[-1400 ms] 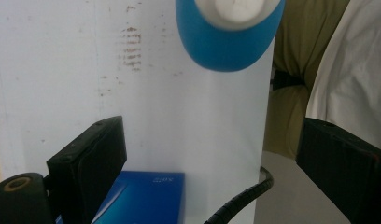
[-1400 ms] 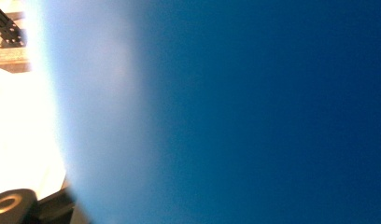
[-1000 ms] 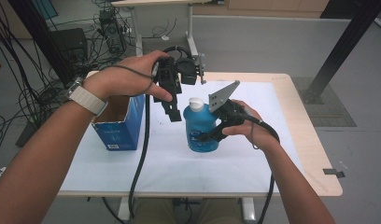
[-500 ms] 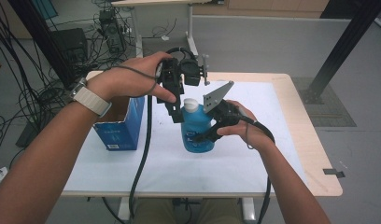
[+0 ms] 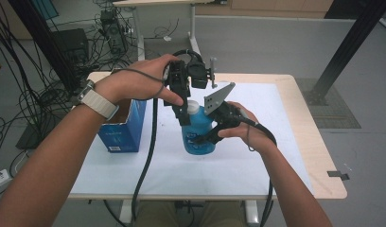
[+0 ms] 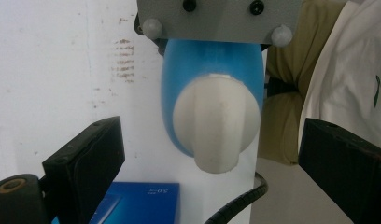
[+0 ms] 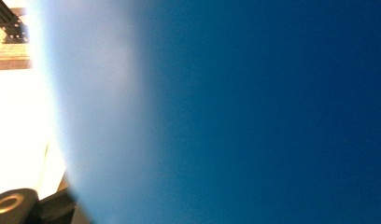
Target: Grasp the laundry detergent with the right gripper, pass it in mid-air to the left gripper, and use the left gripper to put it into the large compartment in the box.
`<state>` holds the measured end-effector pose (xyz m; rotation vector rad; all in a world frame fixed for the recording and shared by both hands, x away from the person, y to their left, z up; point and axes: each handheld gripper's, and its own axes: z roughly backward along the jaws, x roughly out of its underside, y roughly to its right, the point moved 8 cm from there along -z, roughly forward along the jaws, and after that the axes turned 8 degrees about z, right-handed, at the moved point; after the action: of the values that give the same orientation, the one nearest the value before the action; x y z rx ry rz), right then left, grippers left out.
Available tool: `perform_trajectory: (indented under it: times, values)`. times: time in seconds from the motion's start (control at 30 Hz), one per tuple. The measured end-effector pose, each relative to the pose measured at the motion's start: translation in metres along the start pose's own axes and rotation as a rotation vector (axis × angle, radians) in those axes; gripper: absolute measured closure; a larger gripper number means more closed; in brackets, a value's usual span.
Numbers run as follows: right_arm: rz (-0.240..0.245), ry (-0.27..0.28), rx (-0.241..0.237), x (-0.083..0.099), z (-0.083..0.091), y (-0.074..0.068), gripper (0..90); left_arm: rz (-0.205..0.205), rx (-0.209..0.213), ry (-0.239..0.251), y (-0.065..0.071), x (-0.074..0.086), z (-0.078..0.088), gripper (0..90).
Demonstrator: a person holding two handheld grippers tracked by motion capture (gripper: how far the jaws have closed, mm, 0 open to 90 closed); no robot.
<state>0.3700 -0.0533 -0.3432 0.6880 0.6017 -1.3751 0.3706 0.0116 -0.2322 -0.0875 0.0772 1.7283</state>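
My right gripper (image 5: 207, 137) clamps the blue bottle (image 5: 197, 137) by its side. My left gripper (image 6: 212, 154) hangs spread wide just above, its white cap (image 6: 215, 123) between the jaws, untouched.

The blue bottle (image 7: 254, 112) is a close blur that hides the right gripper's fingers

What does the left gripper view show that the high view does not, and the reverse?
Left gripper view alone: the white cap seen from above, centred between the left gripper's open jaws, not touched.

High view alone: both forearms, the table, and the right gripper clamped on the blue bottle's side.

Both: the bottle, its cap, the blue box and the left gripper.
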Motion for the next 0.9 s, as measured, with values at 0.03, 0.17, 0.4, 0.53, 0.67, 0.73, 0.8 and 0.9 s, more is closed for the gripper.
perform_trajectory:
  times: [0.03,0.17,0.4,0.53,0.67,0.73,0.8,0.9]
  values:
    - [0.0,0.0,0.0,0.0,0.0,0.0,44.7,0.0,0.0,0.0,0.0,0.0,0.0,7.5]
    - [-0.001,0.005,0.003,-0.0005,0.0002,0.0008,44.7,0.004,0.001,0.002,-0.0016,-0.0011,-0.0019,7.5]
    - [-0.001,0.009,-0.007,-0.0012,-0.001,0.0013,44.5,-0.004,0.005,-0.002,-0.0008,-0.0052,-0.0048,7.5]
    - [-0.001,0.012,-0.01,-0.0016,-0.0016,0.0012,44.5,-0.004,0.003,0.001,-0.0006,-0.007,-0.0061,7.4]
    - [0.001,0.009,-0.01,-0.0016,-0.0016,0.0009,44.5,-0.005,0.0,0.0,-0.0012,-0.008,-0.0073,7.4]
    - [-0.001,0.015,-0.009,-0.0022,-0.0013,0.0005,44.4,-0.003,0.0,0.002,-0.0015,-0.0083,-0.0074,7.5]
    - [-0.001,0.013,-0.009,-0.002,-0.0011,0.0008,44.4,-0.005,-0.001,0.003,-0.0015,-0.0091,-0.0081,7.5]
    - [-0.001,0.012,-0.01,-0.0021,-0.0012,0.0008,44.4,-0.007,0.0,0.004,-0.0014,-0.0096,-0.0085,7.7]
